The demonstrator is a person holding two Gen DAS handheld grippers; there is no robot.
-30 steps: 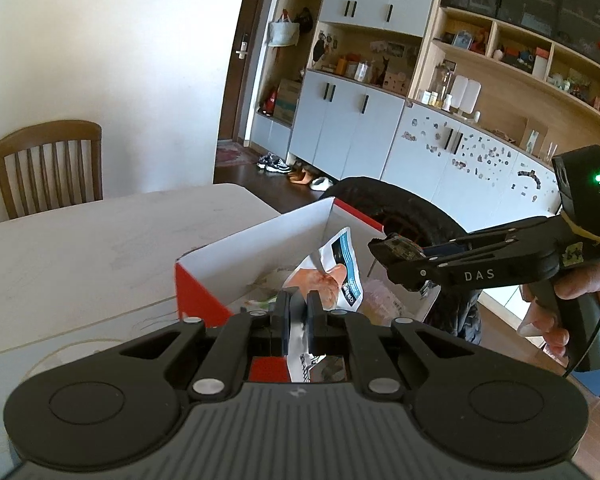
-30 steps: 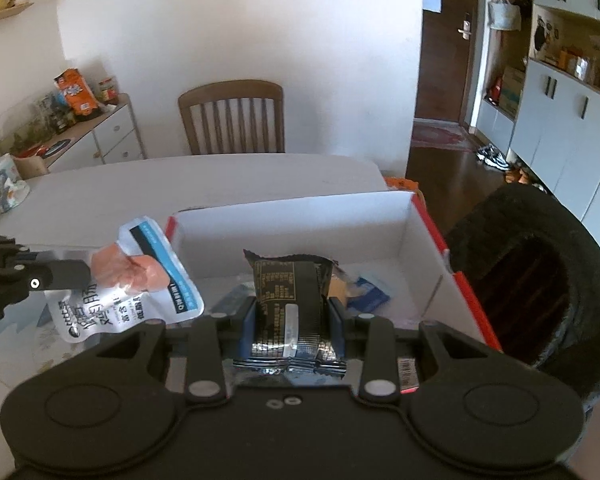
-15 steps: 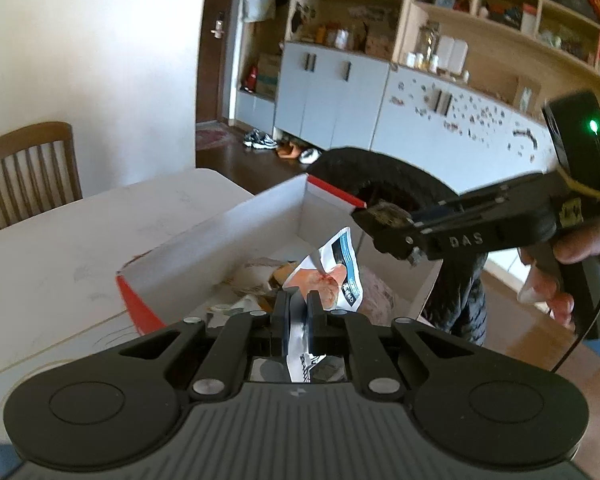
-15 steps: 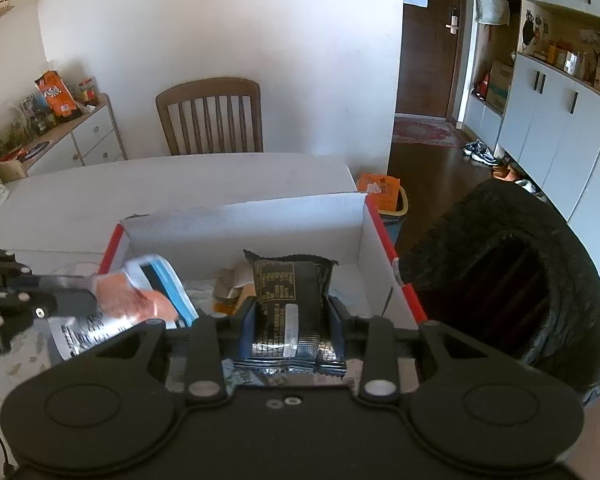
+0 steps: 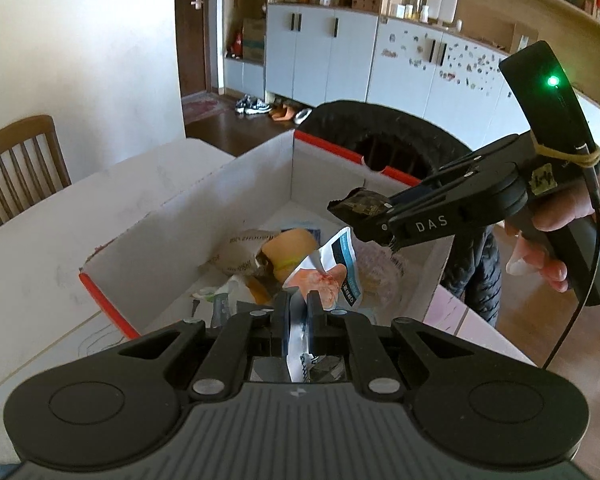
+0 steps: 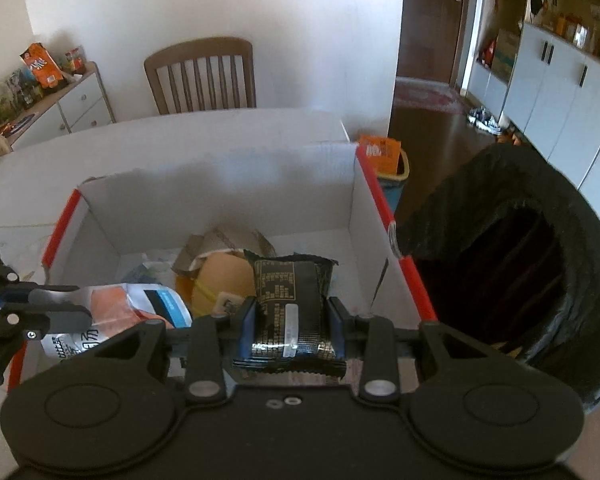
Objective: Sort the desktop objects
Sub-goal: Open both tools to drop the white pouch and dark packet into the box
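My left gripper point(image 5: 299, 307) is shut on a white, orange and blue snack pouch point(image 5: 327, 280) and holds it over the near part of the white box with red edges point(image 5: 188, 216). The pouch also shows in the right wrist view point(image 6: 136, 304). My right gripper point(image 6: 292, 314) is shut on a black snack packet point(image 6: 290, 300) and holds it above the box point(image 6: 220, 184). In the left wrist view the right gripper point(image 5: 374, 220) reaches in from the right with the packet point(image 5: 358, 206) at its tips.
The box holds a brown bun-like item point(image 6: 224, 276), paper wrappers point(image 5: 240, 252) and other packets. A black bin bag point(image 6: 512, 264) gapes right of the box. A wooden chair point(image 6: 202, 76) stands beyond the white table point(image 5: 60, 232).
Both grippers have moved in over the box with their loads. The pouch has come from outside the box's left wall to above its inside.
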